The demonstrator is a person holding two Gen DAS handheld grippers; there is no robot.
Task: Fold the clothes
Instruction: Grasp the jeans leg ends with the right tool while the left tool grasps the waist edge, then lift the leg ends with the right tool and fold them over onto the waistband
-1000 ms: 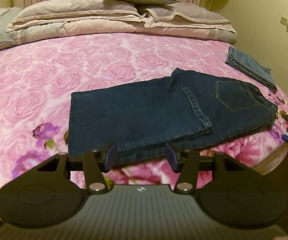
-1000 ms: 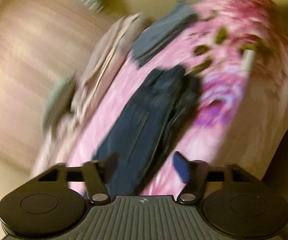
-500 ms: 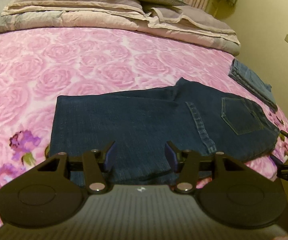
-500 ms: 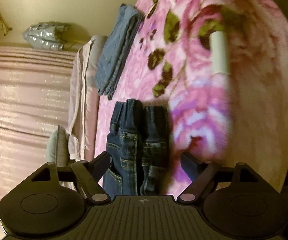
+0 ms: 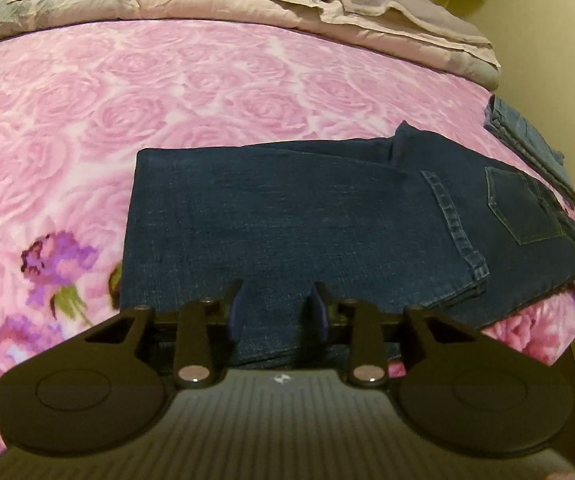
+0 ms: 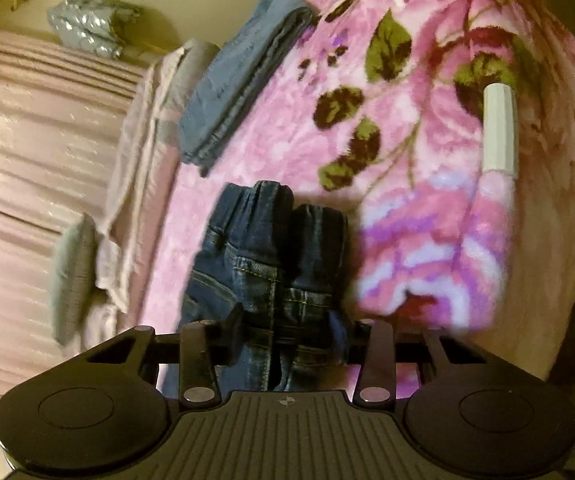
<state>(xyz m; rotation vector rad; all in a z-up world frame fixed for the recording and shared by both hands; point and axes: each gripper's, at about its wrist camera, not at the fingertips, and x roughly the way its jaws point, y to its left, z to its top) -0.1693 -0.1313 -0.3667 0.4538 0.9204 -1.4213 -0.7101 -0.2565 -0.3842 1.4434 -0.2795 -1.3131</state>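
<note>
Dark blue denim fills the space ahead of both my claws: the jeans (image 5: 319,224) lie folded on the pink rose-patterned blanket (image 5: 87,112), legs doubled over toward the waist, back pocket facing up at the right end. My left gripper (image 5: 277,312) has come in closer than half a second ago; then the near edge of the denim sat just ahead of my fingertips, and now the tips straddle that near folded edge, and the gap between them is narrower than before. The fingers are spread with denim between them, though I cannot tell whether the pads are pressing the cloth yet. My right gripper (image 6: 287,328) is at the waistband end, seen end-on as two stacked rolls of denim; it too has advanced, so the waistband that stood ahead of the wide-open fingers now sits between them, the fingers drawn nearer together on either side of the cloth. Whether they are truly pinching it, I cannot tell. Beyond, a lighter blue folded garment (image 6: 243,76) rests on the blanket near the bed's edge, well apart from the jeans, in the same place as before. A pale cylindrical object (image 6: 499,128) lies on the blanket to the right. No brand, label or readable writing shows anywhere.
</note>
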